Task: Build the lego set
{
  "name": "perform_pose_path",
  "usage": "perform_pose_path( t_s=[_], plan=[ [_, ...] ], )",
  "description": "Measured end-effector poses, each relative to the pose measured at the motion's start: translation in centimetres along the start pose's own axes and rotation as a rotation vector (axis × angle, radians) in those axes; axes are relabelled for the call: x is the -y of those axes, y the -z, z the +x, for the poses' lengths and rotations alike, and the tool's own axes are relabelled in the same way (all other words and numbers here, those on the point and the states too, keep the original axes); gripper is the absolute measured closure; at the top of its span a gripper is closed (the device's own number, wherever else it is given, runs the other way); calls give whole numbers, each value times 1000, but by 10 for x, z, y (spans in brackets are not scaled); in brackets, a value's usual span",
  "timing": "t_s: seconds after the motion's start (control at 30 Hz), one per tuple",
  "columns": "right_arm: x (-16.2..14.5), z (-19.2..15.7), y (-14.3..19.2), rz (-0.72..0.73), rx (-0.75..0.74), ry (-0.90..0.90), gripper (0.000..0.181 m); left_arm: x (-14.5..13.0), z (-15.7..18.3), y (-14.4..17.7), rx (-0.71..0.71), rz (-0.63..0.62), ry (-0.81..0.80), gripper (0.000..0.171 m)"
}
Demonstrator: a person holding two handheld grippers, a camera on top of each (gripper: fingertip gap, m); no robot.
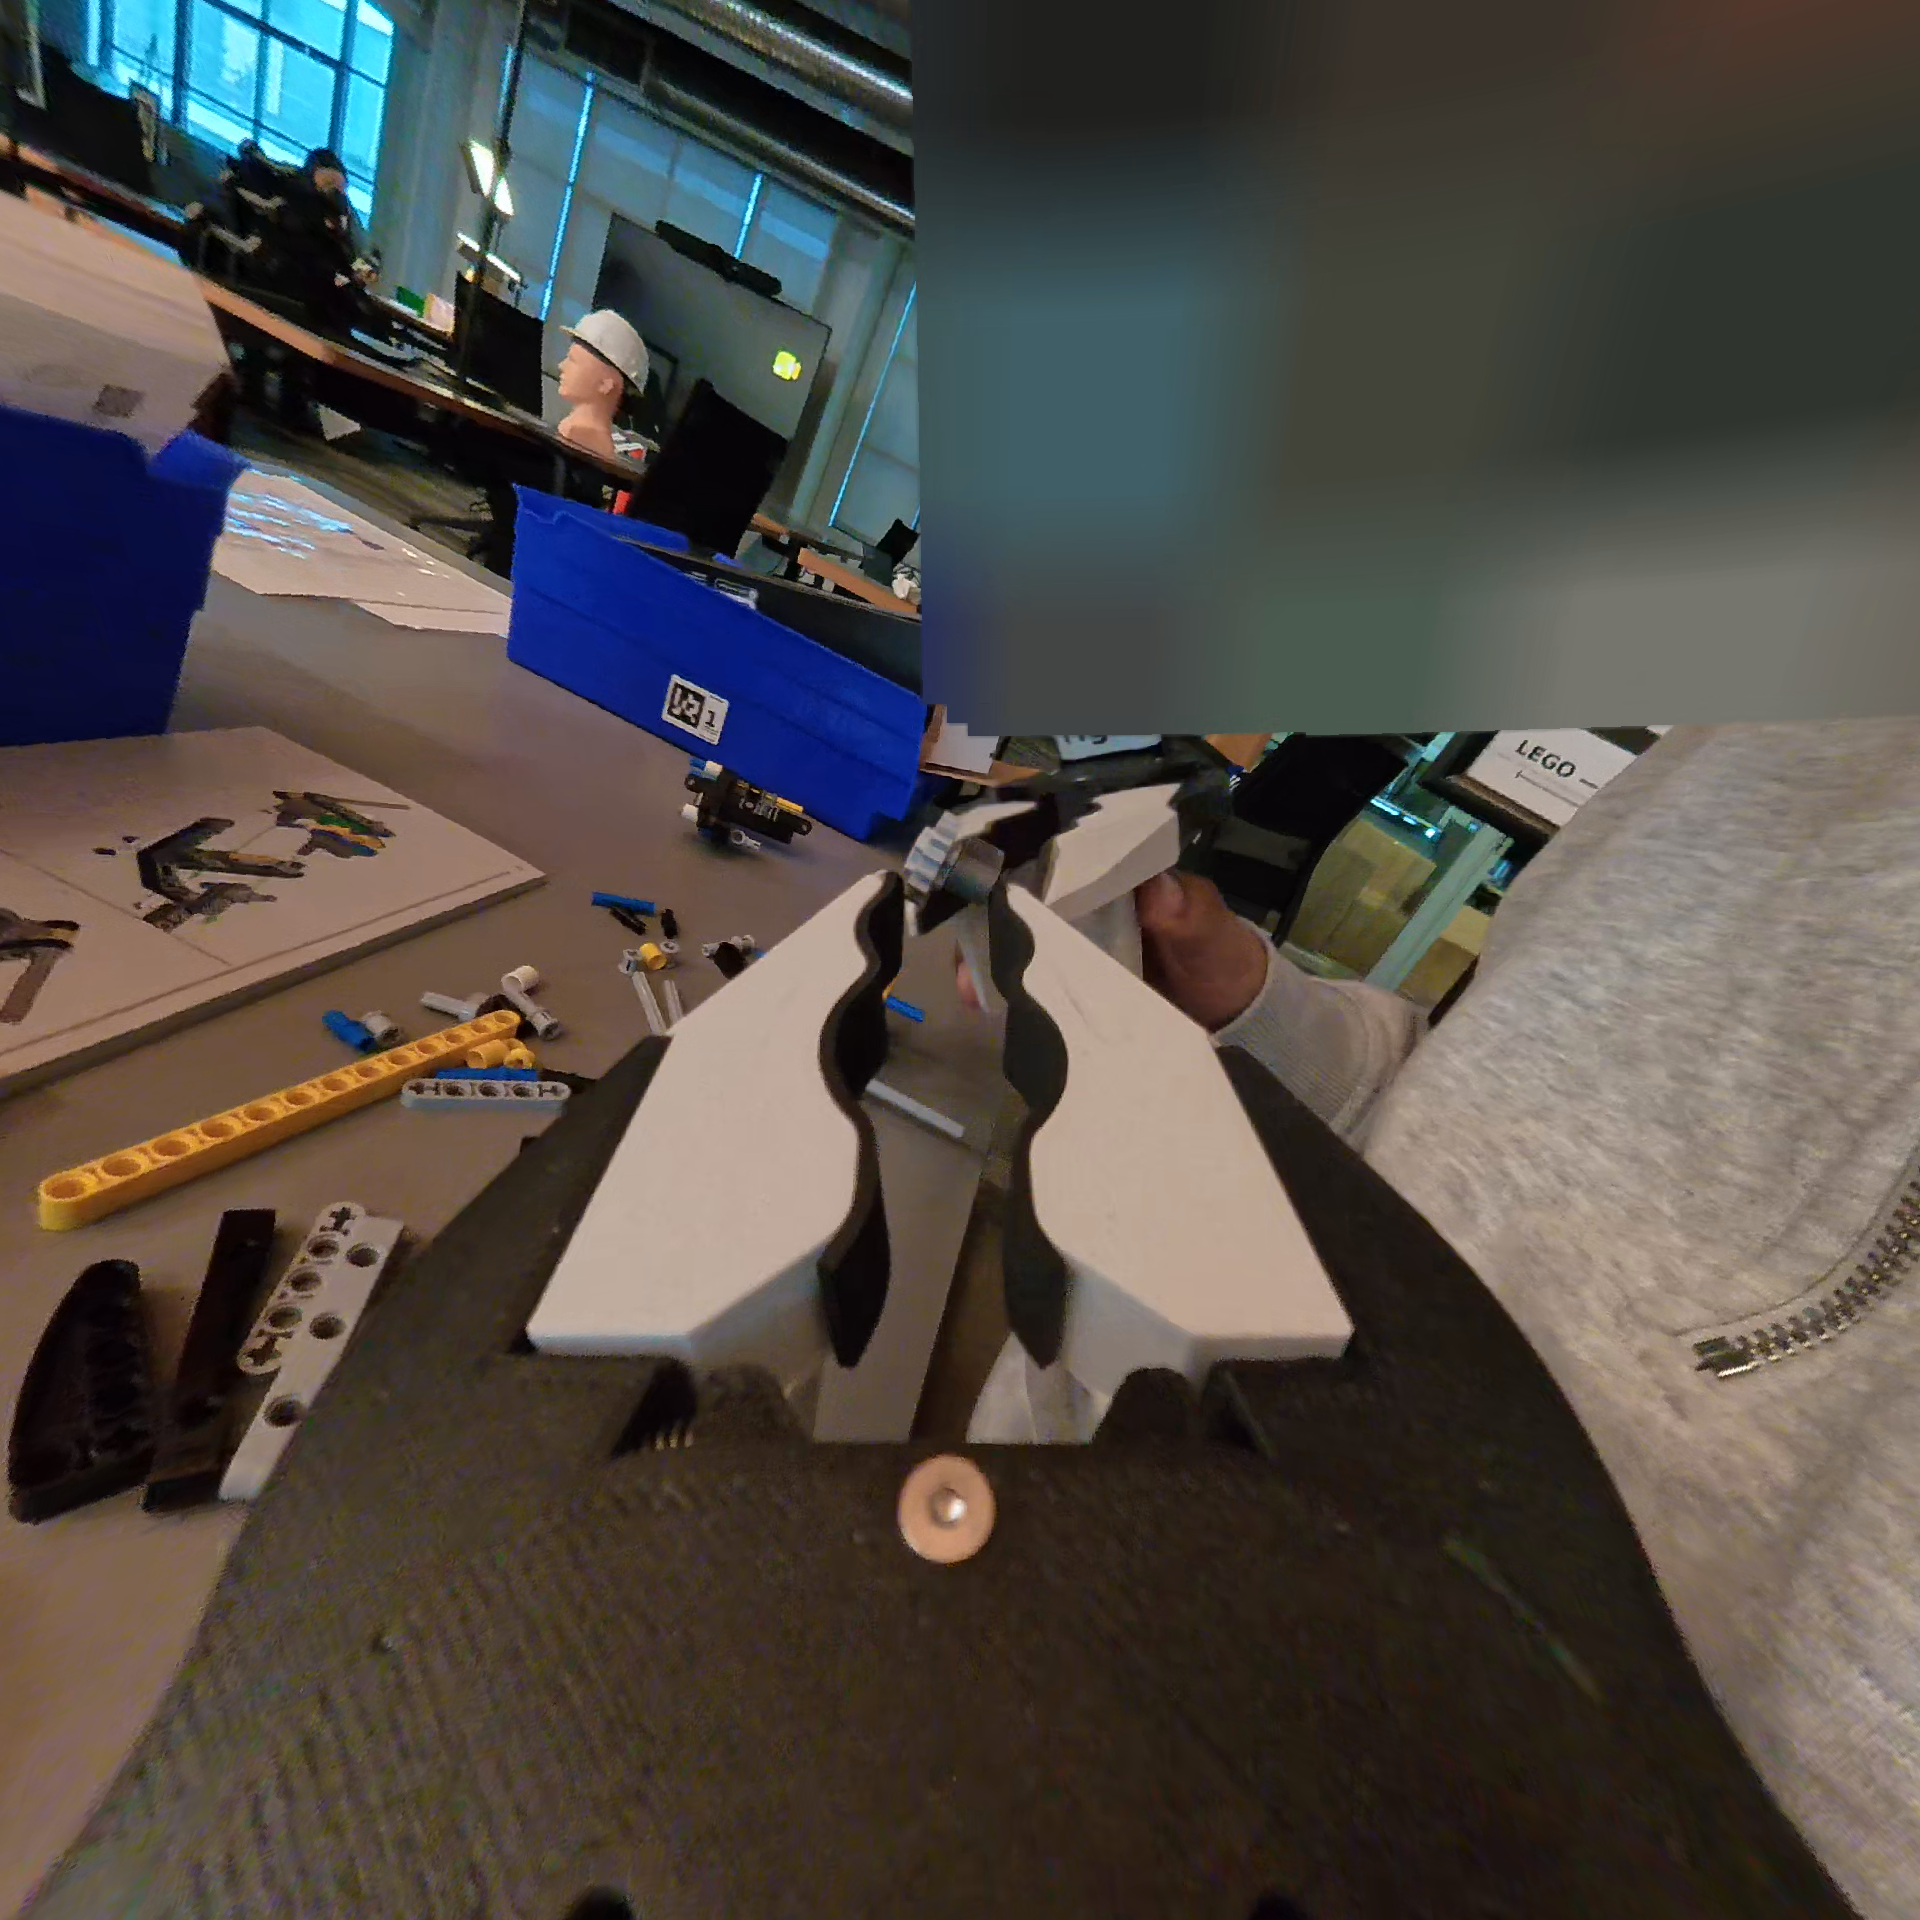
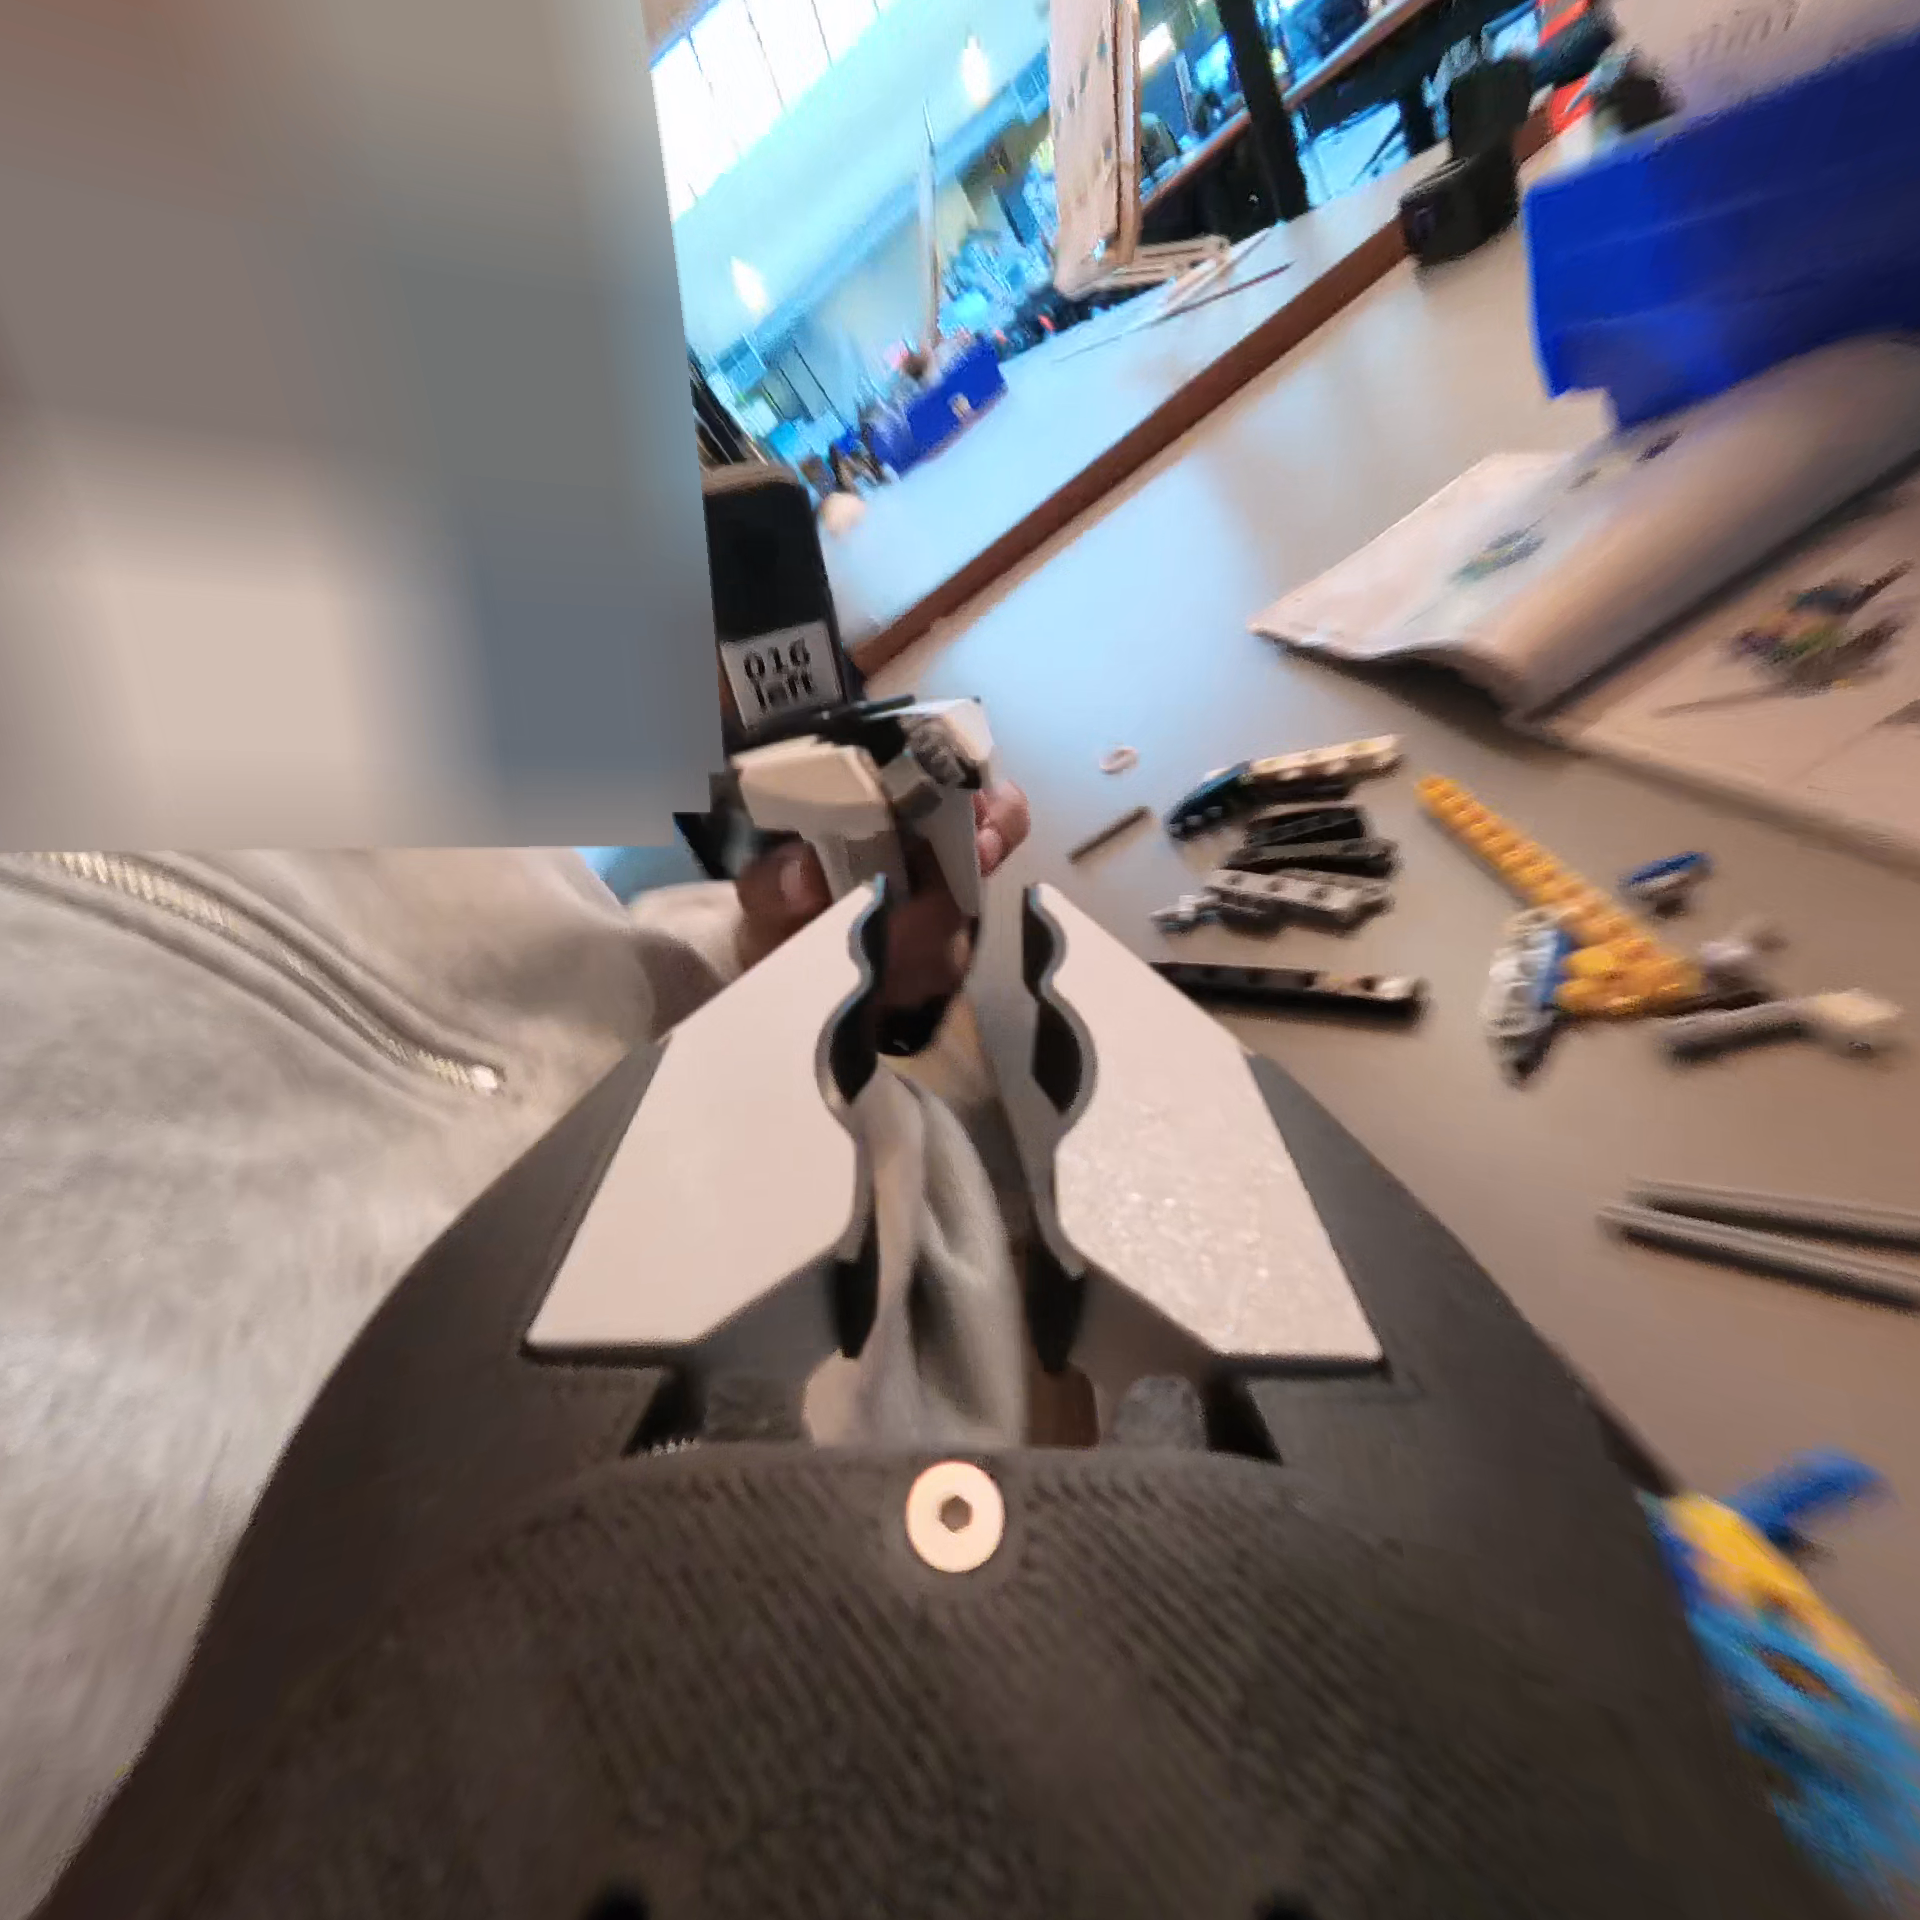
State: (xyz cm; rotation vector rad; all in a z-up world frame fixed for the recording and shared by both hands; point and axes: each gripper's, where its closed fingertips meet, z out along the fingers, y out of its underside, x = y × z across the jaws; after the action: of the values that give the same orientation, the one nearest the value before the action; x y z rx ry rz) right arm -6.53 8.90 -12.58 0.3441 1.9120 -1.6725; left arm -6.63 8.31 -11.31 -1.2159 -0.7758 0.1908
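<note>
**Left claw pinches a gear piece, right claw parted**

Left gripper (image 1: 942,891) has its fingertips drawn close on a small grey gear piece (image 1: 938,869), held up above the table (image 1: 436,707) in front of a person's grey zip sweatshirt (image 1: 1662,1143). Right gripper (image 2: 951,902) faces it from just beyond, its fingers standing clearly apart with nothing seen between them. Whether its tips touch the gear piece cannot be told. A hand (image 1: 1195,940) grips it from behind.

By the table's near edge, in the left wrist view, a black curved panel (image 1: 83,1382), a black beam (image 1: 213,1351) and a grey holed beam (image 1: 312,1320) lie side by side. Just past them a long yellow beam (image 1: 281,1112) runs diagonally, with a short grey beam (image 1: 483,1091) at its far end and loose blue, grey and black pins (image 1: 499,1013) scattered around. An open instruction booklet (image 1: 239,883) lies farther in, toward the left. Beyond it a small black sub-assembly (image 1: 743,810) sits just in front of a blue bin (image 1: 717,665), and a second blue bin (image 1: 94,571) stands at the far left.
</note>
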Motion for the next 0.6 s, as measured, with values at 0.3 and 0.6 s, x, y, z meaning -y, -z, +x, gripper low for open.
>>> perform_pose_path(
  t_s=[0.3, 0.6],
  plan=[
    [12, 1, 35, -21, -398, 744, 159, -29, -12, -23, -5, -172, 393, 159],
    [-23, 28, 47, -266, -617, 1064, 161, -57, -11, -51, -38, -363, 662, 159]
  ],
)
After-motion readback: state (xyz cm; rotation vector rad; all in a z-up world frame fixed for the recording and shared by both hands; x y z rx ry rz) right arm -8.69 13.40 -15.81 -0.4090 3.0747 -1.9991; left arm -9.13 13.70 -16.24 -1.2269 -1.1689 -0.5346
